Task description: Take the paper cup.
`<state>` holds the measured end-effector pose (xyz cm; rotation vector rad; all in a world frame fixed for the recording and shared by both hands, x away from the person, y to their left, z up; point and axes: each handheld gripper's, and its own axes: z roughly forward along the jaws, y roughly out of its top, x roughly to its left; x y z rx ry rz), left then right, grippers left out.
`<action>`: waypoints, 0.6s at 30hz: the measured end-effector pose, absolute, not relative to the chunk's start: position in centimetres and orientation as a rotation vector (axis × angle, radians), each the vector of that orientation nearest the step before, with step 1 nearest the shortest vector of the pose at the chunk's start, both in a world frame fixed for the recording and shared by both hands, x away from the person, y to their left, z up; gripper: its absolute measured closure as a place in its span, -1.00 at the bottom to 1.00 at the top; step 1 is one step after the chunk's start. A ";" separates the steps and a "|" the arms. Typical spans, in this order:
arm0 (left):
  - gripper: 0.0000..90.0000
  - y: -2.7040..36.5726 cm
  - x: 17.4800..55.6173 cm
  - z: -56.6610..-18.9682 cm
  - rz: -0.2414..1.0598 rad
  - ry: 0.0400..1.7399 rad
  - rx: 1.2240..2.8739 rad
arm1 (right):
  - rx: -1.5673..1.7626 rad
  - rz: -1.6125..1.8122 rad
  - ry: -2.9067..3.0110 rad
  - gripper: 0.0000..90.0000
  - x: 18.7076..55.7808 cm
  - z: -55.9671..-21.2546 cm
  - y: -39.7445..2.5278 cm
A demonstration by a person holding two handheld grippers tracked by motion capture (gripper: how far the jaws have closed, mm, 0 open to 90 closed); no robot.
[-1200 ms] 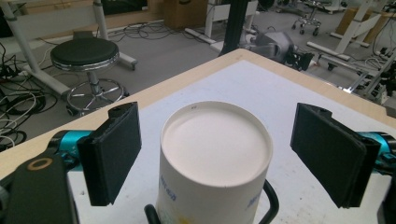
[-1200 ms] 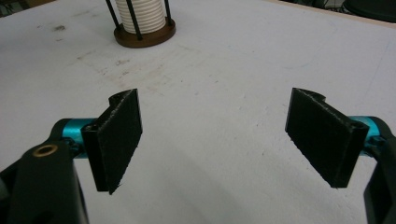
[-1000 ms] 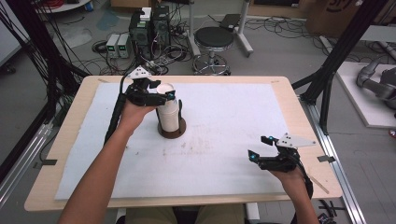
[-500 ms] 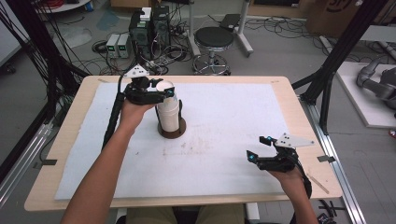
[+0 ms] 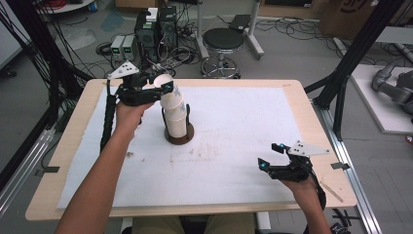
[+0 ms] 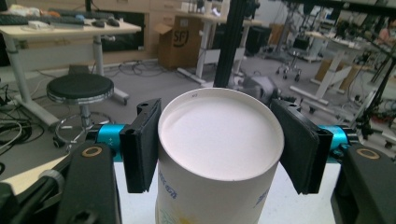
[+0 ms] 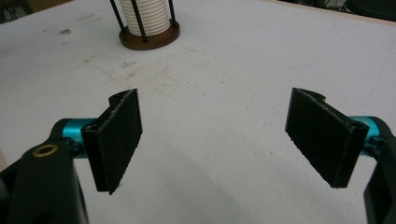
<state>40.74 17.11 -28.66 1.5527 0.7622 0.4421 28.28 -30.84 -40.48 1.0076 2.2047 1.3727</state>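
Note:
A stack of white paper cups (image 5: 177,120) stands upside down in a holder with a round brown base (image 5: 180,139) and thin black rods, left of the table's middle. My left gripper (image 5: 157,90) is shut on the top cup (image 5: 166,87), which leans to the left at the top of the stack. In the left gripper view the cup (image 6: 219,126) sits bottom-up between the two black pads of the left gripper (image 6: 218,145). My right gripper (image 5: 269,156) hovers low over the mat at the front right, open and holding nothing. From the right gripper (image 7: 215,116) the stack (image 7: 144,16) lies far ahead.
A white mat (image 5: 234,122) covers most of the wooden table (image 5: 297,92). A black stool (image 5: 223,41) and electronics boxes (image 5: 156,29) stand on the floor beyond the far edge. Black frame posts (image 5: 341,83) rise at the right.
My left gripper has pulled the top cup up and tipped it leftward off the stack. The right gripper has hardly moved.

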 end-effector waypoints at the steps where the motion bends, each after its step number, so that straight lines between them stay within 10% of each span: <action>1: -0.19 17.5 40.3 -28.1 0.447 0.752 1.532 | 1.018 1.369 2.208 -0.58 28.0 -40.4 -30.8; 18: -0.18 21.6 36.9 -25.9 0.488 0.727 1.511 | 1.008 1.371 2.205 -0.58 27.9 -40.2 -30.7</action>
